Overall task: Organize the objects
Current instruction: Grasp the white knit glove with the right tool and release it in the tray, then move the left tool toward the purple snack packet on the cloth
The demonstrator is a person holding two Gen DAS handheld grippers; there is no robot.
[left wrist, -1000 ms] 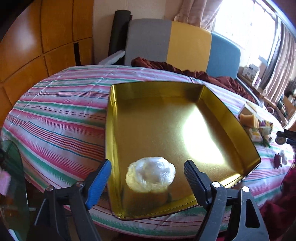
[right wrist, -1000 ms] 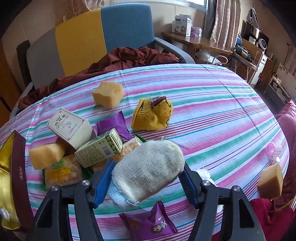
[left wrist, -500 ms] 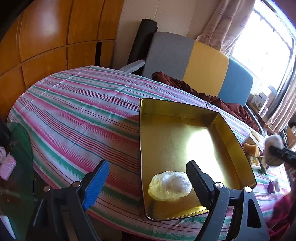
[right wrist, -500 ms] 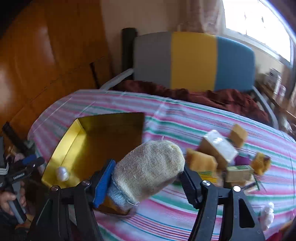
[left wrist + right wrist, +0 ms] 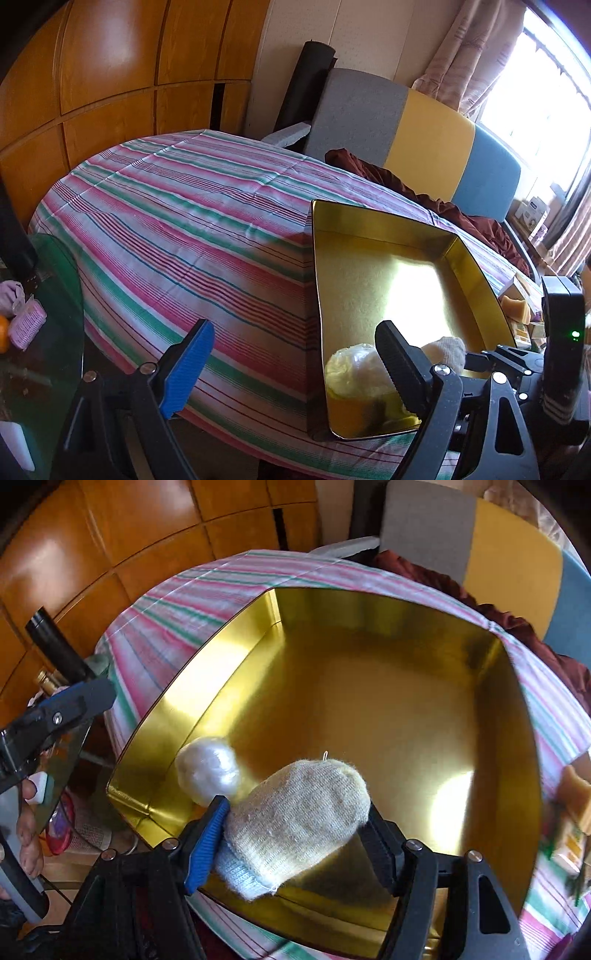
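My right gripper [image 5: 291, 834] is shut on a cream knitted sock [image 5: 299, 819] with a pale blue cuff and holds it over the near part of the gold tray [image 5: 369, 686]. A white plastic-wrapped ball [image 5: 207, 771] lies in the tray's near left corner, just left of the sock. In the left wrist view my left gripper [image 5: 295, 369] is open and empty, at the table's near edge left of the tray [image 5: 369, 258]. The ball [image 5: 354, 369] and the sock's tip [image 5: 447, 347] show behind its right finger.
A striped cloth [image 5: 184, 221] covers the round table. Boxes and yellow sponges [image 5: 517, 302] lie right of the tray. A grey, yellow and blue chair [image 5: 406, 122] stands behind. A glass side table [image 5: 40, 332] with small items is at the left.
My right gripper has carried the sock from the pile of objects leftward to above the tray. My left gripper has drawn back and left, away from the ball.
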